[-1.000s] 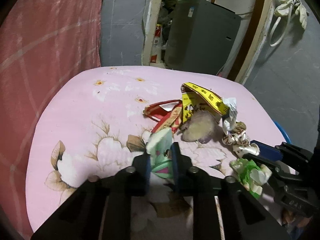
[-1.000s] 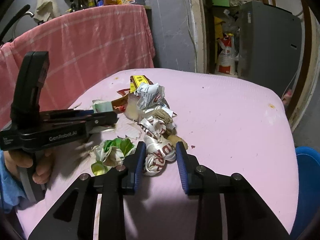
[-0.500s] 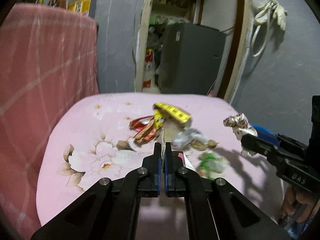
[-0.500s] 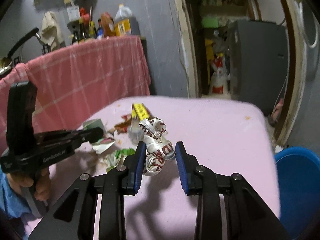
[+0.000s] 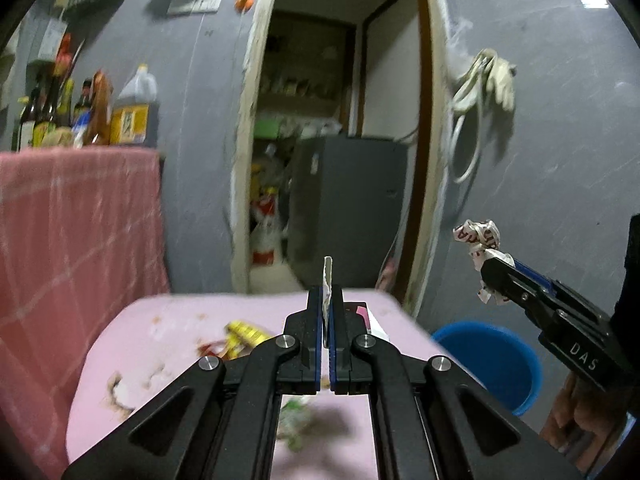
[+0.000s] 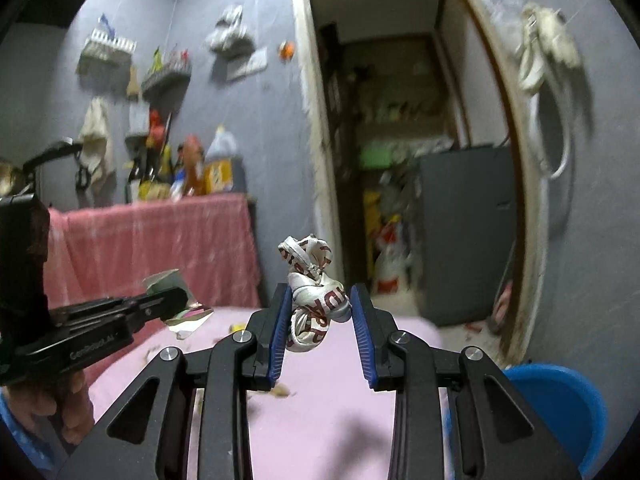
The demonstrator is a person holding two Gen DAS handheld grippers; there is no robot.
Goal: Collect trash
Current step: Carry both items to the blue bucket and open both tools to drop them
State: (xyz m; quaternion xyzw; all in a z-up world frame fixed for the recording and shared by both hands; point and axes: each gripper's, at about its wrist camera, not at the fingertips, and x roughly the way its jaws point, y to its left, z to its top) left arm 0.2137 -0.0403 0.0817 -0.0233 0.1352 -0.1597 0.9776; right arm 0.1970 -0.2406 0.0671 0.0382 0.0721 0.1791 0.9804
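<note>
Left gripper (image 5: 328, 312) clamped flat on a thin wrapper (image 5: 327, 276), above the pink table (image 5: 160, 320). Right gripper (image 6: 320, 312) clamped on a crumpled wad (image 6: 314, 300). Blue bin (image 6: 560, 400) near right.

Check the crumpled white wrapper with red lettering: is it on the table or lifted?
Lifted. The crumpled white wrapper with red lettering is clamped in the right gripper, clear above the pink tablecloth.
</note>
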